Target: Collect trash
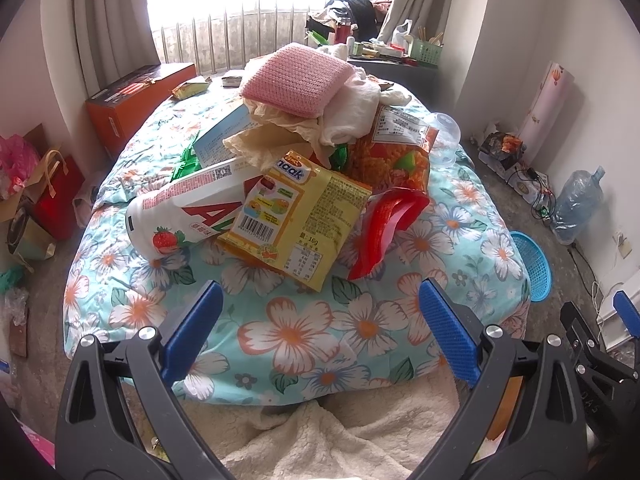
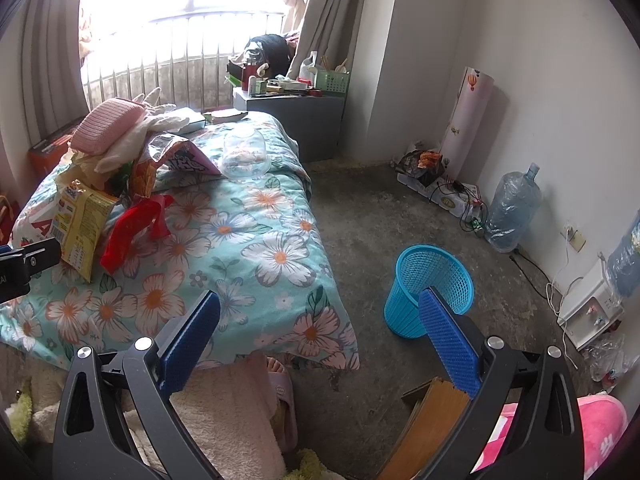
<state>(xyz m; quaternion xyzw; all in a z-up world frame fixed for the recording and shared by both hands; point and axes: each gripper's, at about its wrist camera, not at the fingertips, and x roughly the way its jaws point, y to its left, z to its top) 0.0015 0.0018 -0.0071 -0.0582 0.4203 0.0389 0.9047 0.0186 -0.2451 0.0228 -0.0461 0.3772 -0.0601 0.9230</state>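
Note:
A pile of trash lies on the floral bed cover [image 1: 304,332]: a yellow snack packet [image 1: 304,216], a white strawberry-milk bottle [image 1: 180,212], a red wrapper [image 1: 384,224], an orange noodle bag [image 1: 396,152], crumpled paper and a pink knitted cloth [image 1: 296,76]. My left gripper [image 1: 320,316] is open and empty, just short of the pile. My right gripper [image 2: 320,320] is open and empty, over the bed's edge and floor. A blue mesh bin [image 2: 430,288] stands on the floor by the right finger [image 2: 448,332]. The pile also shows in the right wrist view [image 2: 84,212].
A clear plastic container [image 2: 246,156] lies on the bed. An orange box [image 1: 132,104] and bags [image 1: 52,192] sit left of the bed. A cluttered nightstand [image 2: 292,108], water jug [image 2: 512,212], cables and a wooden plank [image 2: 432,424] are on the right.

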